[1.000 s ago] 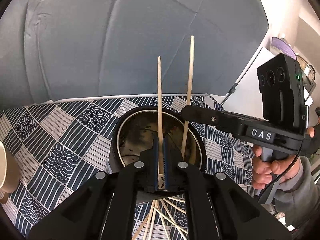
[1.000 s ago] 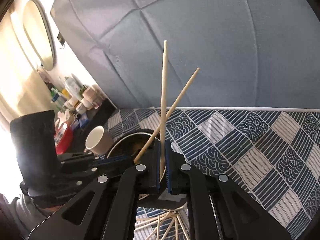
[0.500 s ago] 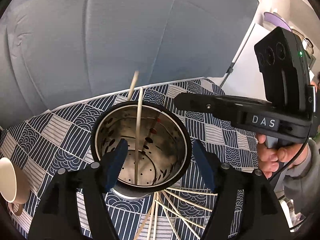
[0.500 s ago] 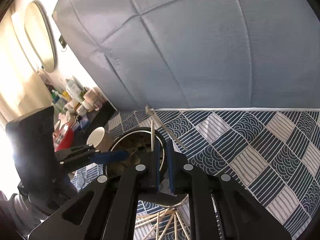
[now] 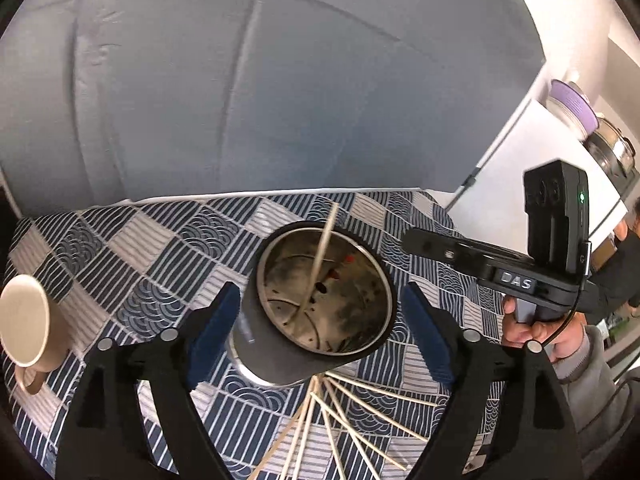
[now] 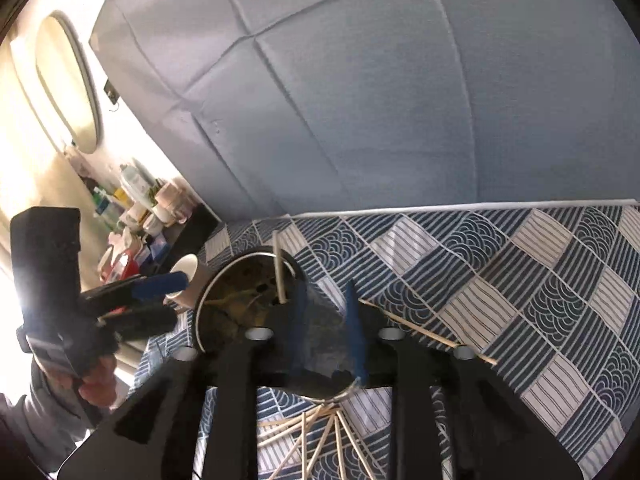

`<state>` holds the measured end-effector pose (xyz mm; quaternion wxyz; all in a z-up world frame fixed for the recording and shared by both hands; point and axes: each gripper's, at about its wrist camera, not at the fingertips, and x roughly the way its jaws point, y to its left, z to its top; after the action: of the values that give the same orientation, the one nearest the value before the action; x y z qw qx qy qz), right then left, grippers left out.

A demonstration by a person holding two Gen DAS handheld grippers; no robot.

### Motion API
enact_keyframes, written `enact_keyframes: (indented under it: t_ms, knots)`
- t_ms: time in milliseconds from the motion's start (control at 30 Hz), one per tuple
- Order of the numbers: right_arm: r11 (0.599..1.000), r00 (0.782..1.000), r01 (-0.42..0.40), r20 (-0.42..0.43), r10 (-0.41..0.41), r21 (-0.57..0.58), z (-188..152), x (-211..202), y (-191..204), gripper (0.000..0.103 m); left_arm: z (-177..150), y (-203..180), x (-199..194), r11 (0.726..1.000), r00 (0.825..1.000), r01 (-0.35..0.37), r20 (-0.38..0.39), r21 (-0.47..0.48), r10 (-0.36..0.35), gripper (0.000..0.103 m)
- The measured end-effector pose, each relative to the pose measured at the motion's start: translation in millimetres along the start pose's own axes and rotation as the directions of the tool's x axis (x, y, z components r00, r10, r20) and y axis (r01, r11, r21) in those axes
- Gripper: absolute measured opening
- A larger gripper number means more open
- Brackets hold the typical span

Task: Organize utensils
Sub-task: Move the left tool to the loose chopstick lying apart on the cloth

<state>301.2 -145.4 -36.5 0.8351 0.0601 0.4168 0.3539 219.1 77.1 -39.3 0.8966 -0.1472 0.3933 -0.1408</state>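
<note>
Left wrist view: left tool [image 5: 320,336] wide apart and opening, pads flanking metal holder [image 5: 320,308] without touching, nothing held. Holder stands on patterned surface [image 5: 132,256]. One chopstick [image 5: 320,256] leans inside holder, tip above far rim. Loose chopsticks [image 5: 340,420] fan out on surface just in front of holder. Cup [image 5: 24,320] well left of holder. Right wrist view: right tool [image 6: 326,328] partly apart, opening, nothing between pads; another chopstick [image 6: 424,330] lies on surface right of holder [image 6: 228,300].
</note>
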Motion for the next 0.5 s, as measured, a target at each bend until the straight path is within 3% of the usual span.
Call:
enact_keyframes:
  t_ms: [67, 233, 500]
  knots:
    - [1.0, 1.0, 0.016, 0.002, -0.016, -0.003, -1.6, -3.6, -3.8, 0.031, -1.0, 6.0, -1.9, 1.0, 1.0, -0.016, -0.002, -0.015, 0.015, 0.085]
    - [0.997, 0.997, 0.078, -0.016, -0.078, 0.001, -8.2, -8.1, -19.8, 0.052, -12.3, 18.1, -5.1, 0.998, 0.999, -0.047, -0.023, -0.049, 0.046, 0.097]
    - [0.985, 0.982, 0.169, -0.082, -0.168, 0.014, -24.0, -7.0, -49.9, 0.071, -31.8, 36.4, 3.0, 0.99, 0.993, -0.093, -0.082, -0.104, 0.085, 0.097]
